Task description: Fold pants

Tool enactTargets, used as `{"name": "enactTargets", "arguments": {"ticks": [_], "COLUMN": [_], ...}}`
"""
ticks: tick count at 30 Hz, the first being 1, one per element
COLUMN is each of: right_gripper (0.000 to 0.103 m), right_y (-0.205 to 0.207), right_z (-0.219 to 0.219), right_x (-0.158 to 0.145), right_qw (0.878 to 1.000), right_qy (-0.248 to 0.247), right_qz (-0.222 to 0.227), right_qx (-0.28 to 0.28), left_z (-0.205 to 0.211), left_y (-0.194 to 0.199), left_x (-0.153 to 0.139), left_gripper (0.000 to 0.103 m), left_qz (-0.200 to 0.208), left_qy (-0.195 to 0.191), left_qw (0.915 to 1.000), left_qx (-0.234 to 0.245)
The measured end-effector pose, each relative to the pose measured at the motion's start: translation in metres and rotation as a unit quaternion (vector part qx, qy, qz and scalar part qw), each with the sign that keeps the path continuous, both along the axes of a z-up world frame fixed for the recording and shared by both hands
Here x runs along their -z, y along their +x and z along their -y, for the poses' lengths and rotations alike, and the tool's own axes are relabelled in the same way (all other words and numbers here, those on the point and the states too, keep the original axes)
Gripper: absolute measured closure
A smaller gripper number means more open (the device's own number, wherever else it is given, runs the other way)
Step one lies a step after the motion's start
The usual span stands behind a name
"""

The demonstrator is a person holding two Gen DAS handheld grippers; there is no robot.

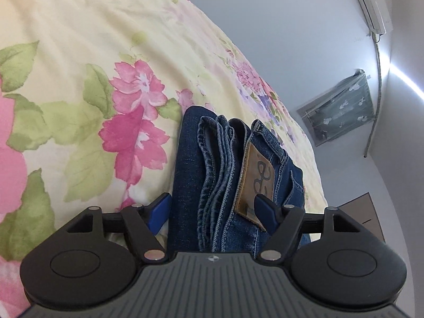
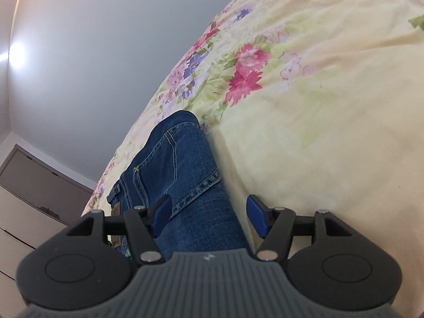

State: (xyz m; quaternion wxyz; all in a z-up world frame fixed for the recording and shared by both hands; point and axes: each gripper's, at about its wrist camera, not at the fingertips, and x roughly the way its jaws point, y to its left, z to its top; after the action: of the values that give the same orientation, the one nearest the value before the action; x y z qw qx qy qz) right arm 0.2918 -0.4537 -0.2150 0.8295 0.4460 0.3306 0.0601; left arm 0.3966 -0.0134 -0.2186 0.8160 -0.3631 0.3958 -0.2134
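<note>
The blue jeans (image 1: 190, 175) lie folded in a stack on the flowered bedspread (image 1: 79, 53). In the left wrist view I see the hems and the waistband with its brown leather patch (image 1: 255, 180). My left gripper (image 1: 212, 210) is open, its blue pads wide apart on either side of the stack. In the right wrist view the jeans (image 2: 180, 164) show a back pocket and a folded leg. My right gripper (image 2: 209, 213) is open too, with the denim between its fingers and the right pad (image 2: 255, 213) clear of the cloth.
The bedspread (image 2: 331, 132) spreads wide on both sides of the jeans. A grey wall lies beyond the bed's edge, with an air conditioner (image 1: 371, 2) high up and a covered window (image 1: 341, 108). A brown and white cabinet (image 2: 31, 185) stands beside the bed.
</note>
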Motion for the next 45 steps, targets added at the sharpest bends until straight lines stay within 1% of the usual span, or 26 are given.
{"name": "enactTargets", "arguments": {"ticks": [1,2,4,8,9,10,12,13,14,18,20,23,27,31,35,41,45], "right_gripper": [0.047,0.05,0.052,0.052,0.052,0.053,0.058,0.061,0.063,0.069,0.074,0.078,0.08,0.081,0.081,0.081,0.081], "right_y": [0.005,0.009,0.021,0.044,0.049,0.053,0.06,0.063,0.065,0.068,0.068,0.068,0.068,0.066,0.064,0.061,0.062], "right_z": [0.001,0.001,0.002,0.002,0.002,0.001,0.0,0.0,0.0,-0.007,-0.01,-0.016,-0.028,-0.048,-0.077,-0.135,-0.18], "right_x": [0.003,0.006,0.011,0.012,0.011,0.01,0.008,0.007,0.005,-0.013,-0.024,-0.042,-0.066,-0.091,-0.108,-0.127,-0.133], "right_qw": [1.0,1.0,0.999,0.998,0.997,0.997,0.996,0.996,0.996,0.993,0.992,0.99,0.987,0.982,0.979,0.974,0.97], "right_qy": [0.01,0.019,0.041,0.048,0.043,0.038,0.026,0.021,0.016,-0.024,-0.039,-0.062,-0.087,-0.105,-0.104,-0.078,-0.05], "right_qz": [-0.001,-0.002,-0.004,-0.011,-0.013,-0.014,-0.023,-0.027,-0.032,-0.038,-0.033,-0.026,-0.018,-0.006,0.006,0.029,0.044], "right_qx": [-0.004,-0.008,-0.021,-0.049,-0.058,-0.066,-0.077,-0.082,-0.086,-0.107,-0.113,-0.123,-0.136,-0.157,-0.175,-0.213,-0.233], "left_z": [0.001,0.002,0.004,0.009,0.011,0.013,0.018,0.02,0.021,0.024,0.025,0.026,0.02,0.001,-0.029,-0.089,-0.126], "left_y": [0.004,0.009,0.016,0.021,0.021,0.021,0.021,0.02,0.018,0.014,0.012,0.01,0.003,-0.008,-0.021,-0.04,-0.053], "left_x": [0.0,0.001,0.002,0.003,0.002,0.001,-0.002,-0.003,-0.005,-0.012,-0.017,-0.027,-0.038,-0.053,-0.075,-0.121,-0.143], "left_gripper": [0.019,0.018,0.018,0.02,0.024,0.026,0.033,0.035,0.039,0.058,0.063,0.068,0.069,0.069,0.07,0.07,0.07], "left_qz": [0.001,0.001,0.002,0.005,0.007,0.008,0.011,0.014,0.017,0.033,0.041,0.048,0.046,0.045,0.048,0.062,0.065], "left_qy": [-0.006,-0.007,-0.006,-0.006,-0.002,0.003,0.01,0.011,0.017,0.038,0.049,0.055,0.06,0.063,0.071,0.117,0.147], "left_qw": [0.9999,0.9998,0.9995,0.999,0.999,0.9989,0.9987,0.9986,0.9984,0.9972,0.9964,0.9955,0.9953,0.9956,0.9957,0.991,0.9869], "left_qx": [0.009,0.018,0.032,0.043,0.045,0.047,0.048,0.05,0.051,0.055,0.056,0.059,0.06,0.051,0.036,0.021,0.007]}}
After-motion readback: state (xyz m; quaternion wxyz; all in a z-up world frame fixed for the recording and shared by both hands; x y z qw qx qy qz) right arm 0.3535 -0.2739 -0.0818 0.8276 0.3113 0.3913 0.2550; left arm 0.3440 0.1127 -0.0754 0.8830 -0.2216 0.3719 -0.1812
